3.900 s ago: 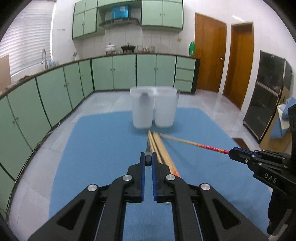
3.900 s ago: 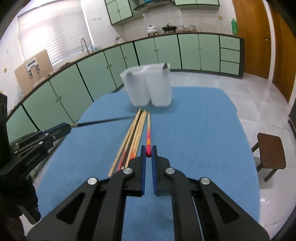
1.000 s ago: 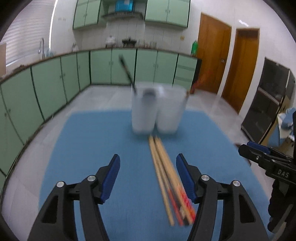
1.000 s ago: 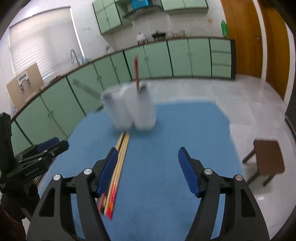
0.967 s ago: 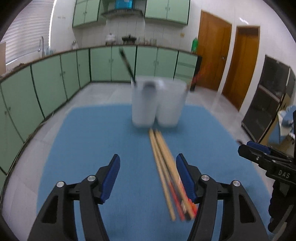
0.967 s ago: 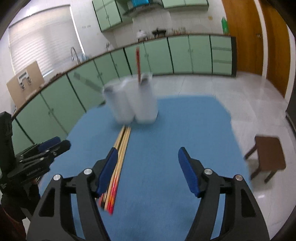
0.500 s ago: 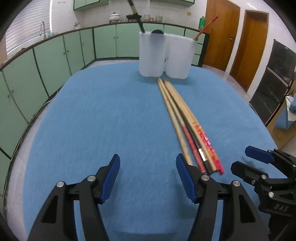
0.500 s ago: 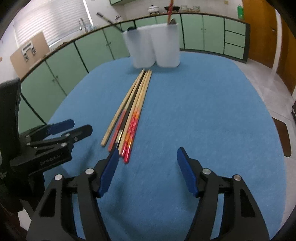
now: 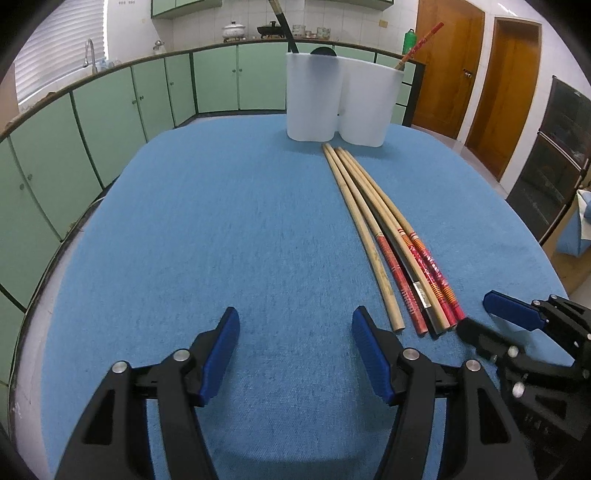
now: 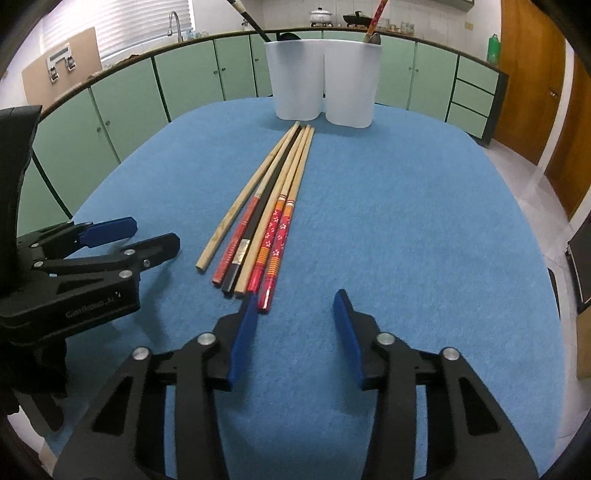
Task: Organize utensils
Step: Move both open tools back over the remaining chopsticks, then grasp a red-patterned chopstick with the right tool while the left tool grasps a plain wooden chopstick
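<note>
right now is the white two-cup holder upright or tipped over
Upright. The white two-cup holder stands on its base on the blue mat, rims facing up, with a black chopstick and a red chopstick sticking out the top.

Our right gripper [image 10: 295,314] hangs with jaws wide apart and empty over the blue cloth [image 10: 406,221]. Just ahead-left of its left fingertip lies the chopstick bundle [image 10: 266,221]; the white holder [image 10: 323,77] stands far ahead.

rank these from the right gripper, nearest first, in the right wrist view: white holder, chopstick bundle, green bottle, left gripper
1. Chopstick bundle, just ahead-left of the right gripper.
2. Left gripper, farther left.
3. White holder, at the table's far end.
4. Green bottle, on the counter at the back right.
</note>
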Available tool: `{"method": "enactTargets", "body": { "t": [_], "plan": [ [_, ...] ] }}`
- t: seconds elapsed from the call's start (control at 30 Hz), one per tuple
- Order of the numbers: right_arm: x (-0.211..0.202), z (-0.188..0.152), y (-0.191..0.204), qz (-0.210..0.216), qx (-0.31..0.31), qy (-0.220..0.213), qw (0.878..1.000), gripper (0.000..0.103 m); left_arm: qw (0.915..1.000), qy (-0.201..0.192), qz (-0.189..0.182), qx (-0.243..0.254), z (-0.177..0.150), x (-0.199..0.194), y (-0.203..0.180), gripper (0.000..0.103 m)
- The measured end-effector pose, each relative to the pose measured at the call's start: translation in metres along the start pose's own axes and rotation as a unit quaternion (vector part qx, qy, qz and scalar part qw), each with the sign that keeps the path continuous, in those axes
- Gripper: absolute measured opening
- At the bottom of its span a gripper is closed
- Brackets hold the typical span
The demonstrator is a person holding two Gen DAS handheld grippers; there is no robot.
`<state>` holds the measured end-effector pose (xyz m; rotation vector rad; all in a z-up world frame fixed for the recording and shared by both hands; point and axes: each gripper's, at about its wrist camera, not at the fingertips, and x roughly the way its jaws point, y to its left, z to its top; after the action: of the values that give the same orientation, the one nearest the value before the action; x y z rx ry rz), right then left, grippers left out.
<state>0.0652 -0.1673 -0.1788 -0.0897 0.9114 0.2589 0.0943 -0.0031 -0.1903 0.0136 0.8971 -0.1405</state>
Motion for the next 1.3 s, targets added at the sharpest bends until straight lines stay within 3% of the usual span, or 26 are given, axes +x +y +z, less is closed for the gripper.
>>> {"method": "enactTargets", "body": {
  "t": [0.17, 0.3, 0.5, 0.87, 1.3],
  "plan": [
    [-0.003, 0.000, -0.019, 0.016, 0.033, -0.008, 0.999, 0.033, 1.0000, -0.002, 0.001, 0.001, -0.001, 0.000, 0.000, 0.063],
    [-0.006, -0.002, -0.013, 0.027, 0.020, -0.013, 0.999, 0.034, 1.0000, -0.003, 0.000, 0.003, -0.001, 0.001, -0.001, 0.063],
    [0.001, 0.001, -0.007, 0.030, 0.014, -0.001, 0.999, 0.006, 0.9999, -0.004, -0.010, 0.008, 0.000, -0.001, -0.007, 0.064],
    [-0.002, -0.001, -0.035, 0.012, 0.052, -0.007, 0.999, 0.005, 0.9990, -0.007, -0.031, 0.032, 0.001, -0.002, -0.032, 0.064],
    [-0.002, -0.003, -0.036, 0.016, 0.055, -0.007, 0.998, 0.005, 0.9998, 0.003, 0.005, 0.018, 0.002, 0.007, -0.030, 0.064]
  ]
}}
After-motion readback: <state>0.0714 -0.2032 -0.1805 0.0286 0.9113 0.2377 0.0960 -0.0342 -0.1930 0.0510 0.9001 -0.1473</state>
